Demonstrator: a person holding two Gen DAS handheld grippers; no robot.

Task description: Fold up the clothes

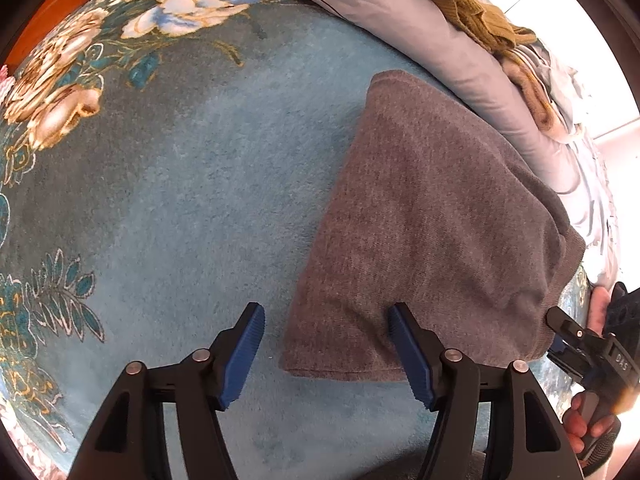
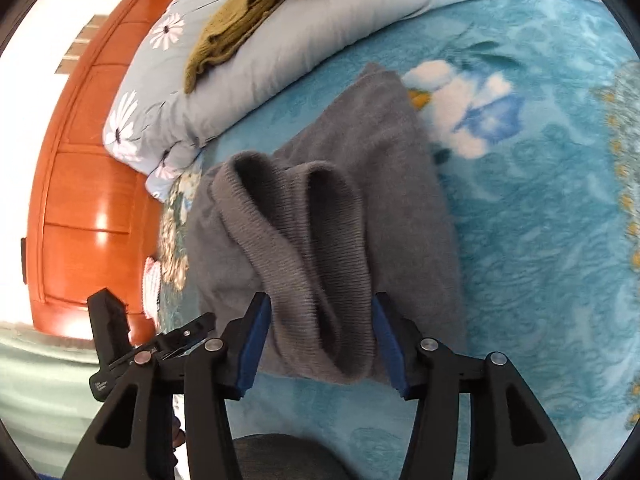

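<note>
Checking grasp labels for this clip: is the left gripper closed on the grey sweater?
No. In the left wrist view the left gripper has its jaws spread wide, empty over the blue blanket, beside the grey sweater.
</note>
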